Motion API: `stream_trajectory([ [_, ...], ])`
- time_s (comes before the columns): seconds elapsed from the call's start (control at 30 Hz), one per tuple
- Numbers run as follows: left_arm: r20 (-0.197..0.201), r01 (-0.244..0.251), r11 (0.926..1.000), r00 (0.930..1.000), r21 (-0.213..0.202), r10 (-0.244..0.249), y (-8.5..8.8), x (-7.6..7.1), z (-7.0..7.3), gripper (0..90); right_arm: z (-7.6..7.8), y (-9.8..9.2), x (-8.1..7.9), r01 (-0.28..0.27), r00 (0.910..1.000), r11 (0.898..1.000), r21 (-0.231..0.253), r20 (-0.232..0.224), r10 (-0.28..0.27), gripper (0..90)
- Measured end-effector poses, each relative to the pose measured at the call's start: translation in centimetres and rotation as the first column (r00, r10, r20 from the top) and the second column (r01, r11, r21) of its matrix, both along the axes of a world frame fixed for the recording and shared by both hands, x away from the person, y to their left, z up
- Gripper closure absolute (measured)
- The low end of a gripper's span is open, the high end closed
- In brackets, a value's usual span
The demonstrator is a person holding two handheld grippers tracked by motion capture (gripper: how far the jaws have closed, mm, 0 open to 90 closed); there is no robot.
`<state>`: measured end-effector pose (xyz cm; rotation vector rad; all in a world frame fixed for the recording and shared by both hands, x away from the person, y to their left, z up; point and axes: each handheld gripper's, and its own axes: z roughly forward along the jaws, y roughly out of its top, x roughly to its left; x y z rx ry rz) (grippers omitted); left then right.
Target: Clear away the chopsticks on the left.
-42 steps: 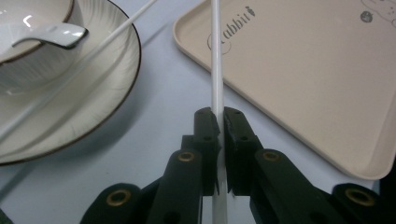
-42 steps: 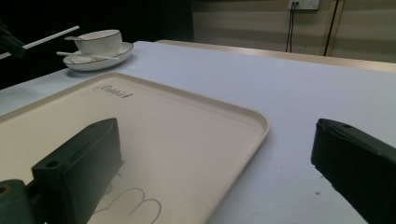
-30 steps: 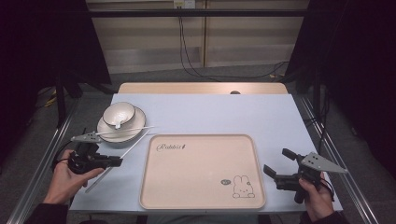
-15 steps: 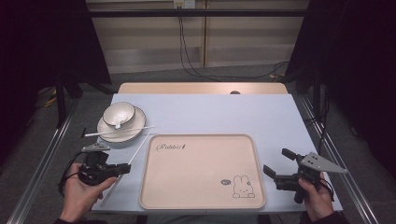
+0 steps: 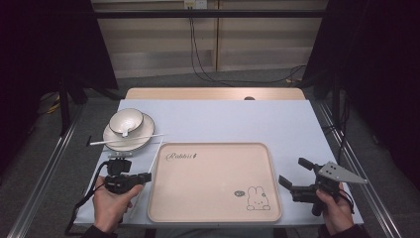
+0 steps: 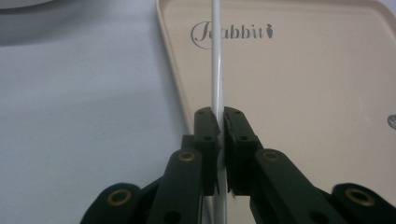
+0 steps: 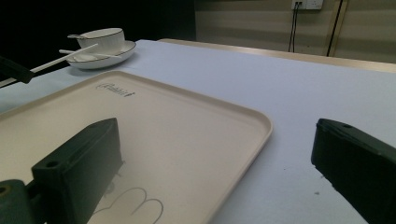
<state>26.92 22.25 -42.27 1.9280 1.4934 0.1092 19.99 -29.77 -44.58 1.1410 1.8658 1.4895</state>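
Since a second ago, the left hand-held gripper (image 5: pixel 147 176) has slid nearer the person along the tabletop (image 5: pixel 237 119), jaws clamped on a thin, smooth white chopstick (image 6: pixel 218 70) crossing the glossy beige rounded tray's (image 5: pixel 213 218) edge, while the right hand-held gripper (image 5: pixel 293 174) stays gaping, empty.

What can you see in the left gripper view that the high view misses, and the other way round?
The left gripper view shows the jaws of the left gripper pinched on a white chopstick. The high view shows the bowl on its plate, a second chopstick lying across the plate, and the right gripper, jaws apart. Both show the tray with its Rabbit lettering.
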Motion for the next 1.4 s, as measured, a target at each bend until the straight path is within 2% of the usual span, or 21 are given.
stream_trajectory([
  [0.13, -0.009, 0.003, 1.0000, 1.0000, -0.008, -0.004, -0.8, 0.2, -0.5, 84.9, 0.0, 0.0, 0.0, 0.001, 1.0000, 1.000, 0.000, 0.000, -0.001, 1.5],
  [0.23, -0.017, -0.022, 0.9994, 0.9996, -0.028, 0.021, -1.4, 0.7, -1.0, 84.9, 0.0, 0.0, 0.0, -0.001, 1.0000, 1.000, -0.004, 0.001, 0.001, 1.5],
  [0.27, -0.030, -0.013, 0.9997, 0.9995, -0.022, 0.013, -1.7, 0.9, -1.2, 84.9, 0.0, 0.0, 0.0, 0.000, 1.0000, 1.000, -0.009, 0.001, 0.000, 1.5],
  [0.37, -0.035, -0.010, 0.9999, 0.9994, -0.004, 0.010, -2.5, 1.3, -1.6, 84.9, 0.0, 0.0, 0.0, -0.001, 1.0000, 1.000, -0.010, 0.002, 0.001, 1.4],
  [0.53, -0.070, -0.023, 0.9996, 0.9973, -0.014, 0.022, -3.3, 1.9, -2.6, 84.8, 0.0, 0.0, 0.0, -0.004, 1.0000, 1.000, -0.012, 0.002, 0.004, 1.4],
  [0.67, -0.095, -0.031, 0.9995, 0.9950, -0.001, 0.031, -3.7, 2.1, -3.3, 84.8, 0.0, 0.1, 0.0, -0.005, 1.0000, 1.000, -0.013, 0.003, 0.005, 1.4],
  [0.7, -0.092, -0.031, 0.9994, 0.9952, 0.016, 0.032, -3.8, 2.1, -3.5, 84.8, 0.0, 0.1, 0.0, -0.005, 1.0000, 1.000, -0.011, 0.003, 0.005, 1.5],
  [1.33, -0.084, -0.004, 0.9999, 0.9965, 0.012, 0.005, -3.9, 2.3, -3.7, 82.7, 0.0, 0.1, 0.0, -0.009, 1.0000, 1.000, -0.003, 0.002, 0.009, 1.4],
  [1.4, -0.068, 0.012, 0.9997, 0.9976, 0.023, -0.011, -3.9, 2.2, -3.7, 81.0, 0.0, 0.1, 0.0, -0.010, 0.9999, 1.000, -0.006, 0.002, 0.010, 1.4],
])
